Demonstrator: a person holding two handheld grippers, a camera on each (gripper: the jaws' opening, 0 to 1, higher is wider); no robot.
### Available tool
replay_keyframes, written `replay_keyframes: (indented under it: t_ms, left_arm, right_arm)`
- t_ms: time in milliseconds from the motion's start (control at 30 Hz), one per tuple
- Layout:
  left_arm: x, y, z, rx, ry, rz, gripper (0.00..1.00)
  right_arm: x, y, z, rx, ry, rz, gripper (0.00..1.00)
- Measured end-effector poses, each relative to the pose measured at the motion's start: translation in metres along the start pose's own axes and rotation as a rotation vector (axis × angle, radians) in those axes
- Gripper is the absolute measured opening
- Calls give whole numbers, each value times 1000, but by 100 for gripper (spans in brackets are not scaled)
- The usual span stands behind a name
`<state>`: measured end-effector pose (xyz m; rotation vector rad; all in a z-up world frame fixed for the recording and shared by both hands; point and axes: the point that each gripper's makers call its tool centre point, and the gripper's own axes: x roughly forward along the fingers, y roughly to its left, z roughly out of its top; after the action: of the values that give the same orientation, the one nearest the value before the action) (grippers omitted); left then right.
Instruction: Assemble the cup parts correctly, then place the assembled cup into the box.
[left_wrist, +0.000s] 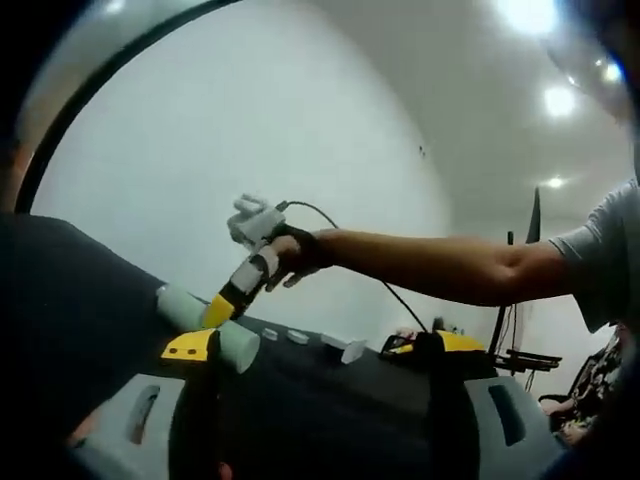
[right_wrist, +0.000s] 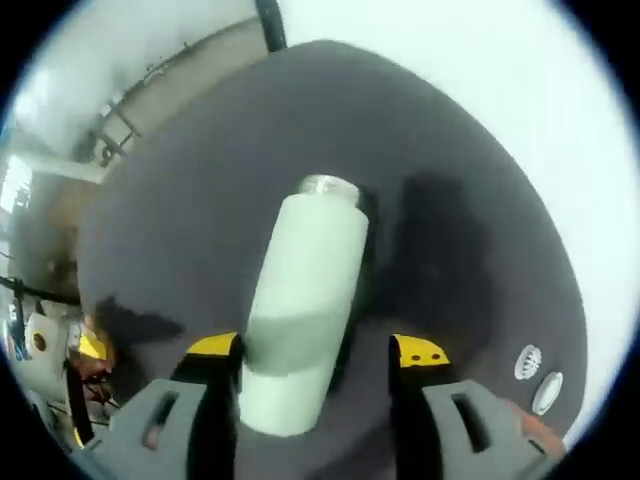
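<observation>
Standing well apart, the yellow-tipped jaws of the right gripper (right_wrist: 315, 365) straddle the pale green cylindrical cup body (right_wrist: 305, 300) without pinching it, the body lying on the dark grey table (right_wrist: 470, 260) with its threaded metal neck pointing away. From the left gripper (left_wrist: 320, 350), whose jaws are spread and empty, that cup sits toward the table's left edge. It looks rigid, smooth and apt to roll, so I'd grip mid-barrel; two small round parts (right_wrist: 537, 378) lie near the right edge.
</observation>
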<state>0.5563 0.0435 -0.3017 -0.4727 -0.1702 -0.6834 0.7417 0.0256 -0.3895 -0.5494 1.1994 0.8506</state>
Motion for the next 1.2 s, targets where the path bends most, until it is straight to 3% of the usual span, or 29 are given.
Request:
replay_keyframes:
  t_ms: [33,100,167,200,300,400,467,533,600,633,667,700,933,1200]
  left_arm:
    - [0,0,1,1,4,-10,80]
    - [-2,2,-4,-44,82,-18,81]
    - [-10,18,4,148,148,37,82]
    - [-12,22,12,158,153,53,81]
    - [-19,30,29,56,163,24,85]
    - [-24,41,28,147,224,50,85]
    - [-25,43,25,135,225,49,84]
    - [-25,42,22,79,210,39,84]
    - [-25,43,18,82,213,45,82]
    - [-25,44,13,94,228,49,82]
    - [-26,43,10,105,238,52,82]
    - [-25,43,8,109,245,52,82]
    - [-24,40,11,112,251,44,82]
    - [-23,40,13,115,250,54,80]
  right_arm:
    - [0,0,2,-2,-1,10,54]
    - [2,-3,9,5,-11,24,54]
    - [4,-5,9,-11,-4,14,54]
    - [6,-7,11,-9,-3,14,54]
    - [16,-5,10,11,12,22,57]
    - [25,-1,12,14,29,35,60]
    - [36,6,12,12,30,37,64]
    - [35,4,11,-27,63,-14,64]
    - [35,0,11,-49,75,-53,56]
    - [29,-13,9,-74,89,-146,49]
    - [36,0,8,-131,66,-82,48]
    - [37,3,5,-74,67,-86,48]
    - [39,8,5,-6,1,-43,47]
    - [24,-1,7,95,-169,44,46]
